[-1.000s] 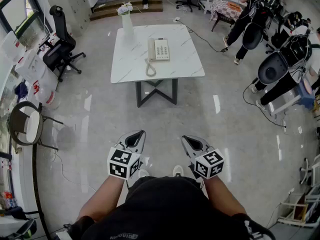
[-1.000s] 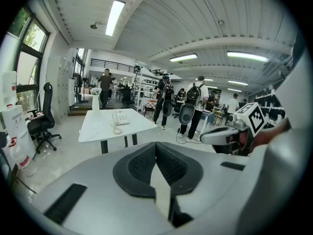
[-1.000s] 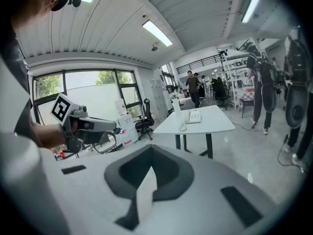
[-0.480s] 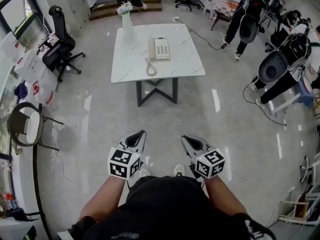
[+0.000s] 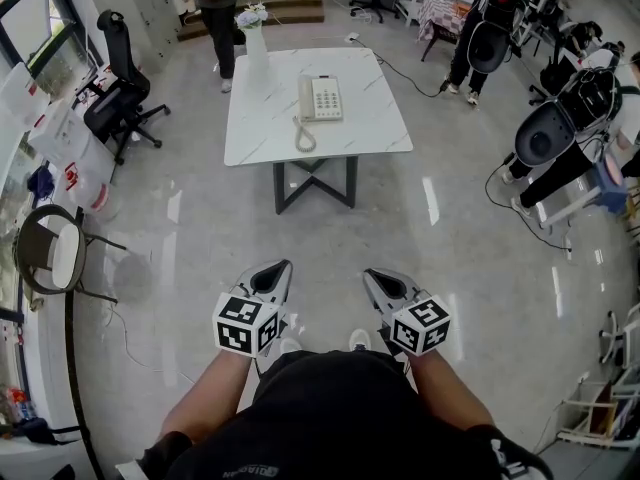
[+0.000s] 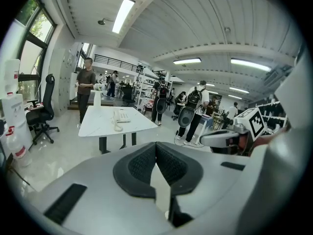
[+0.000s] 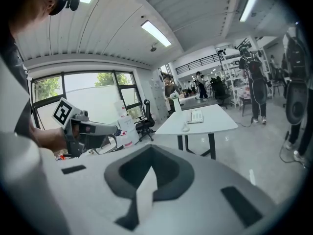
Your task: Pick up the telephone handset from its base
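Handset (image 5: 304,97) seated on telephone (image 5: 321,98), far bench (image 5: 370,118), well apart from left gripper (image 5: 276,268) and right gripper (image 5: 374,277). Both jaws shut, empty. Risks: shoving handset with unopened jaws; dragging telephone by coiled cord (image 5: 300,138).

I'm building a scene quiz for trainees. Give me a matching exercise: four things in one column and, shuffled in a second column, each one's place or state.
Things
1. telephone
2. vase
3. office chair
4. left gripper

Place or state
A. on the floor, left of the table
B. near the middle of the table top
C. fingers shut on nothing, well short of the table
D. at the table's far left corner

Pairs: 1-B, 2-D, 3-A, 4-C
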`<action>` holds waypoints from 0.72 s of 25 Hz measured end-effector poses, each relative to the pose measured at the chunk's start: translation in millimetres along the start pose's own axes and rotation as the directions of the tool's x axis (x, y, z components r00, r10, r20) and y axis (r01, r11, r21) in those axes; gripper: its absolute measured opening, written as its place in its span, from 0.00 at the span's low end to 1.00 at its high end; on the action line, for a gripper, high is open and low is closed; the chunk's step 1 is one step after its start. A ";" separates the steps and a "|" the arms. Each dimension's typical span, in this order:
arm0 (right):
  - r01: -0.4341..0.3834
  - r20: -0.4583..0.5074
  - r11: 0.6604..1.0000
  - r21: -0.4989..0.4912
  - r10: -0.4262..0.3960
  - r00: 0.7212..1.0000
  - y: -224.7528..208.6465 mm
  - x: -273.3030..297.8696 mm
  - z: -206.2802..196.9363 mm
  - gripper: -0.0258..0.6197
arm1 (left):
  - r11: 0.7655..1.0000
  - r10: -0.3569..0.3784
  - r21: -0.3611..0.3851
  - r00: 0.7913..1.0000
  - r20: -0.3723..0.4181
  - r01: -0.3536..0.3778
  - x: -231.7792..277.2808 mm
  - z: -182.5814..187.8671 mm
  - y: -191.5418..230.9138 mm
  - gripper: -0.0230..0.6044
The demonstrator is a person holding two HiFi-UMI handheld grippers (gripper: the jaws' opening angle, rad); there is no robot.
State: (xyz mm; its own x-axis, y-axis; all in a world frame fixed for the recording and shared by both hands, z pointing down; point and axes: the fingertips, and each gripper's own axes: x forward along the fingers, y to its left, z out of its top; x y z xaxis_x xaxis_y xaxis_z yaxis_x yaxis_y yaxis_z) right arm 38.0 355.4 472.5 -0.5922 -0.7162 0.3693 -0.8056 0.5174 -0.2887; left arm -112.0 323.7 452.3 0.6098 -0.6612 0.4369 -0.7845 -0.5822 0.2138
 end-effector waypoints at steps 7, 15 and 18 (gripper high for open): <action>-0.001 -0.005 1.000 -0.012 0.001 1.000 10.2 9.1 1.0 0.04 | 1.000 0.004 0.014 1.000 0.011 -0.004 -6.7 1.3 9.9 0.04; 0.002 -0.004 1.000 -0.015 -0.002 1.000 21.4 24.0 3.1 0.04 | 1.000 -0.003 0.014 1.000 0.016 0.003 -14.1 0.8 25.0 0.04; 0.005 -0.003 1.000 -0.013 -0.005 1.000 31.3 33.5 1.5 0.04 | 1.000 -0.006 0.024 1.000 0.008 0.006 -21.5 -3.5 35.6 0.04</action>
State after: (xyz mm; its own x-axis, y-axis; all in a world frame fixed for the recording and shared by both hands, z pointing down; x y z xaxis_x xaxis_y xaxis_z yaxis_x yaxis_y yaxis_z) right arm -7.0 346.9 474.6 -0.5879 -0.7178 0.3730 -0.8089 0.5196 -0.2751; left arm -153.5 318.8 453.6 0.6155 -0.6611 0.4290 -0.7778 -0.5974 0.1952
